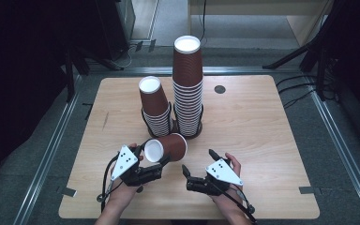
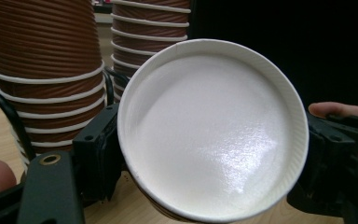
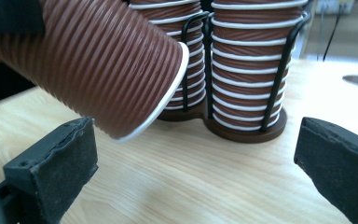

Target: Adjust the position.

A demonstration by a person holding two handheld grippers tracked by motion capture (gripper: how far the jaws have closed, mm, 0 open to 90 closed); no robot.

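Nearest the high camera, 2 forearms come in over the near edge of the wooden table [image 1: 262, 140], each hand carrying a gripper. On the left, the left gripper [image 1: 155, 157] is pinching a single brown ribbed paper cup [image 1: 166, 147] by its closed end, so the cup lies on its side just above the wood, its open rim turned toward the short stack of cups [image 1: 155, 107]. From the left gripper view the white bottom disc of that cup [image 2: 212, 130] faces the lens, with a black pad pressed against each side of it. Relative to the held cup, the short stack stands just beyond it, and the tall stack of cups [image 1: 188, 89] stands just beyond and to the right; both sit in black wire holders, side by side and almost touching. To the right of the held cup, the right gripper [image 1: 199, 165] hovers with its jaws spread wide and nothing between them, and in the right gripper view the cup's rim [image 3: 161, 100] hangs close to the short stack. Risk seems to lie mainly in the grip: the pads squeeze a thin tapered paper wall near its base, so too much pressure could crush it, while too little could let the cup slip off the taper and roll. Swinging the rim further toward the short stack could also knock that stack or tip its wire holder [image 3: 191, 56].
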